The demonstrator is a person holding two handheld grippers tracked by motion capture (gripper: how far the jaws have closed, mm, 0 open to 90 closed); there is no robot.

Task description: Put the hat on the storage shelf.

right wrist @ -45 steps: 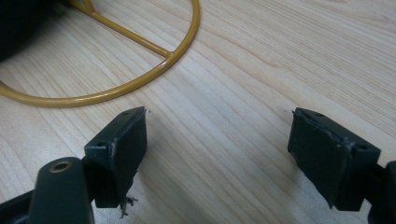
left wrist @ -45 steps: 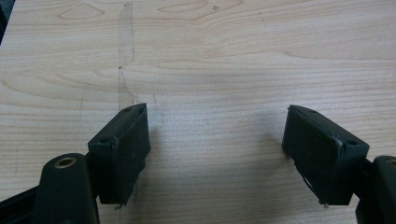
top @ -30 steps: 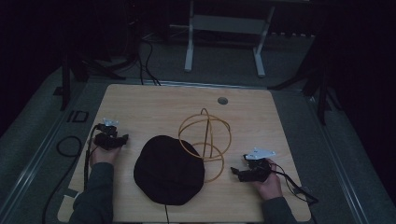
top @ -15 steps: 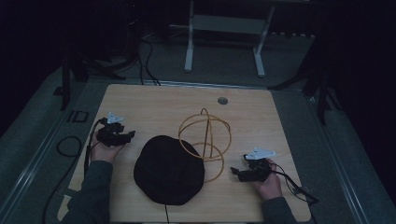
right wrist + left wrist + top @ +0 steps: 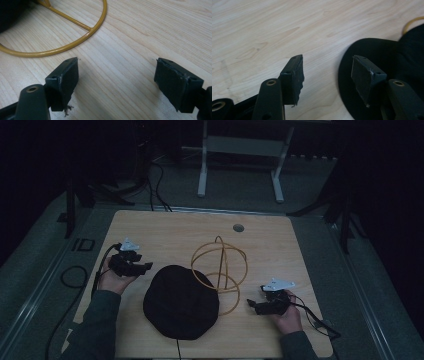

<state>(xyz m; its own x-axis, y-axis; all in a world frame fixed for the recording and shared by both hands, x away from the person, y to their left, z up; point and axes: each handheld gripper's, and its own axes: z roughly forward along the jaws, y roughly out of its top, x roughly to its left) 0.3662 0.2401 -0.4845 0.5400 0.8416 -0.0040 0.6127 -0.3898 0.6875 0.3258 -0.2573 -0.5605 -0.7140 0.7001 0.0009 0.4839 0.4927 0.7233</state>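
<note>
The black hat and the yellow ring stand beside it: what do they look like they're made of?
The black hat looks like soft matte cloth, perhaps felt or knit: it reflects nothing and lies slumped, with a smooth rounded edge. The yellow ring stand looks like thin metal rod with a glossy mustard coating: the hoops hold rigid curves and meet at neat joints.

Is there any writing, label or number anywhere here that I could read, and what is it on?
"ID": pale marks that read roughly so, on the dark floor mat left of the table; too blurred to be sure.
No text on the black hat or the yellow wire stand.
</note>
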